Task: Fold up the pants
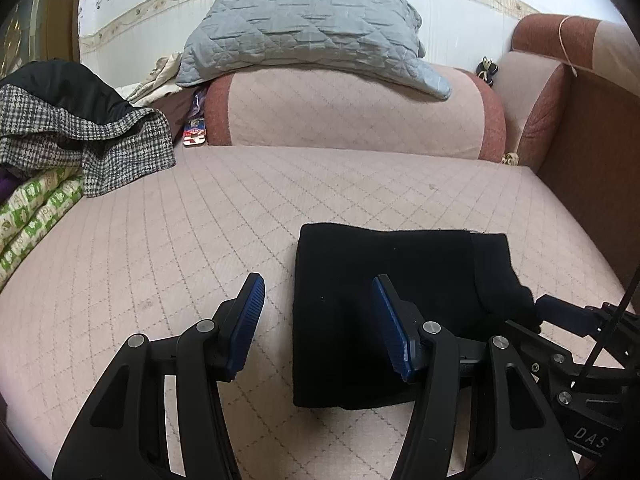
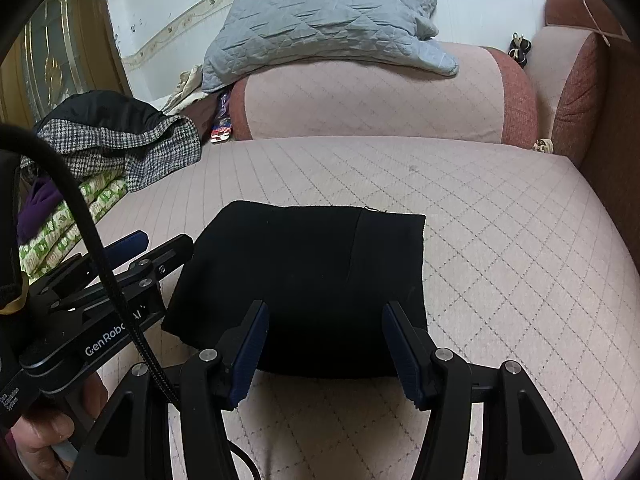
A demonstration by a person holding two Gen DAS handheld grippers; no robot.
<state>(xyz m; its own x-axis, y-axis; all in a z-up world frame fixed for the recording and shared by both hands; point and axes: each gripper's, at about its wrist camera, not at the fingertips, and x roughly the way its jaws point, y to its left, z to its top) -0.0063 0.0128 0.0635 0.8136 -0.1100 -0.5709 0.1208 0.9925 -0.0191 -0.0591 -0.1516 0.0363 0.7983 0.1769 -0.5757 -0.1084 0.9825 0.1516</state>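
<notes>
While one folded pair of black pants [image 2: 304, 280] lies on the sofa seat [image 2: 500, 240], two grippers, left [image 1: 318, 324] and right [image 2: 324, 352], hover spread and empty.

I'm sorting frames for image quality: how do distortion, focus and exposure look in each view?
Left wrist view: strong fisheye bend, dark vignette corners, sharp focus; the black pants show almost no fold detail. Right wrist view: same curvature, the sofa seat evenly lit, only a soft shadow beneath the right gripper.
</notes>
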